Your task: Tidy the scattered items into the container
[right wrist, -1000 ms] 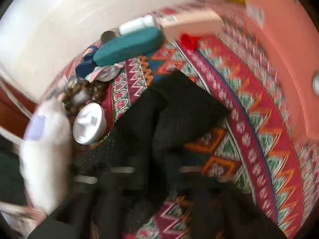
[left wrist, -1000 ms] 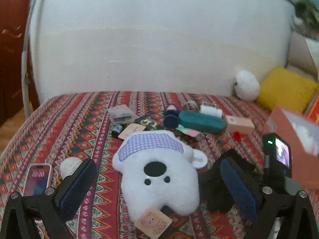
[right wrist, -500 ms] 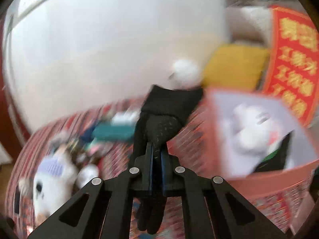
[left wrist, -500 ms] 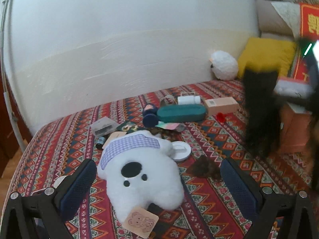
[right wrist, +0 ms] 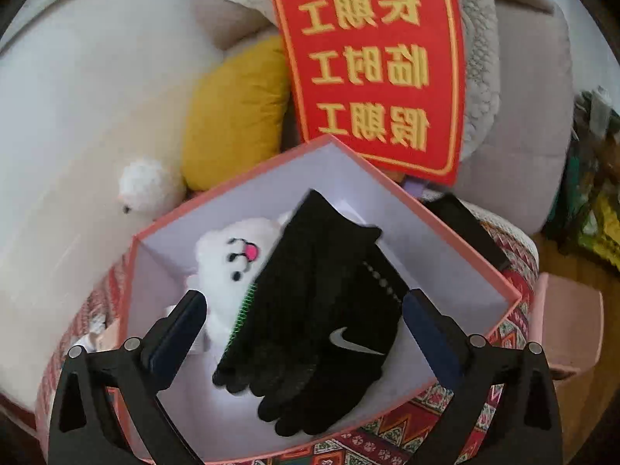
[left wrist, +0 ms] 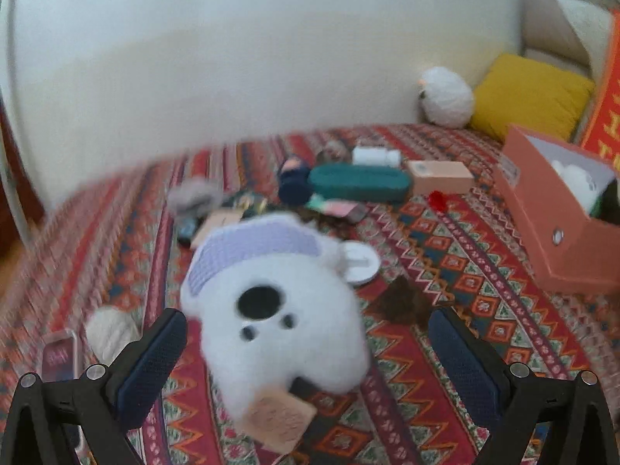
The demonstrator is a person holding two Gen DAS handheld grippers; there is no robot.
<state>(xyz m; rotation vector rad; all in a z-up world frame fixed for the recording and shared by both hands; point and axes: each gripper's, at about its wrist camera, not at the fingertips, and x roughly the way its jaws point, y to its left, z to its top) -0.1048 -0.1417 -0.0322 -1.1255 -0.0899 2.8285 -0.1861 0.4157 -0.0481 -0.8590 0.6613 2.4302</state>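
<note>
In the right wrist view, black gloves [right wrist: 321, 310] lie in the pink box [right wrist: 457, 232] beside a small white plush [right wrist: 232, 255]. My right gripper [right wrist: 302, 333] hangs open just above them, holding nothing. In the left wrist view, my left gripper [left wrist: 306, 348] stands open over a big white plush bear [left wrist: 271, 310] lying on the patterned bedspread. The pink box [left wrist: 542, 217] sits at the right. Beyond the bear lie a teal case [left wrist: 360, 183], a navy roll [left wrist: 292, 188], a white bottle [left wrist: 374, 155], a small peach carton [left wrist: 440, 176] and a white lid [left wrist: 360, 265].
A phone [left wrist: 58, 360] and a round white object [left wrist: 110, 329] lie at the left by the fingers. A brown tuft [left wrist: 403, 304] sits right of the bear. A yellow cushion [left wrist: 531, 97], a white fluffy toy [left wrist: 445, 97] and a red sign [right wrist: 372, 62] stand at the wall.
The right gripper carried the black gloves over the pink box and opened; the gloves now lie inside. The left gripper shifted closer to the white bear, view blurred.
</note>
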